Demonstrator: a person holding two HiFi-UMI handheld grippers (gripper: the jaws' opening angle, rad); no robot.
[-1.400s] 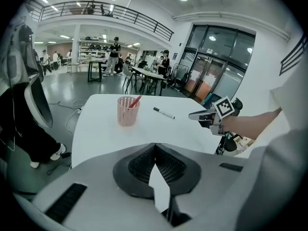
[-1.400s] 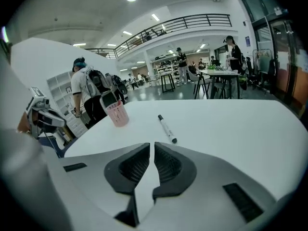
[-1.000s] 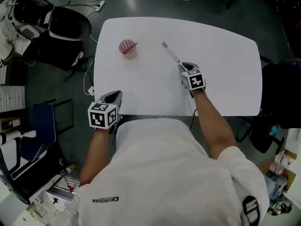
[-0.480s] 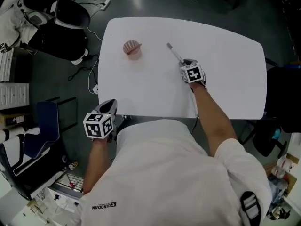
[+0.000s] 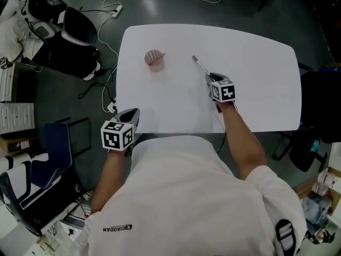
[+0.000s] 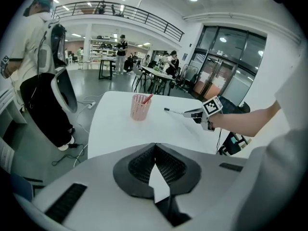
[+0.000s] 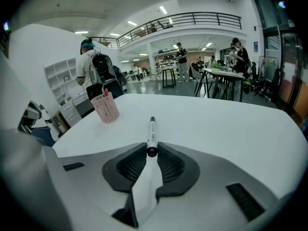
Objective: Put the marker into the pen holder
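Grasping step in hand: the right hand-held gripper (image 7: 152, 151), its jaws just closing, is clamped on the near end of the marker (image 7: 152, 128), which lies mid-surface (image 5: 256, 84). The pen holder (image 5: 155, 60) stands well apart, near the far left corner. The left hand-held gripper (image 6: 154, 148) is held together, empty. Next, lifting, carrying left and upending over the holder seem called for.

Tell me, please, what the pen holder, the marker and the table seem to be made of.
The pen holder is pink with a perforated wall: probably moulded plastic, possibly coated metal mesh. The marker has a smooth white barrel and dark ends, likely plastic. The table is flat, white and matte, perhaps laminate.
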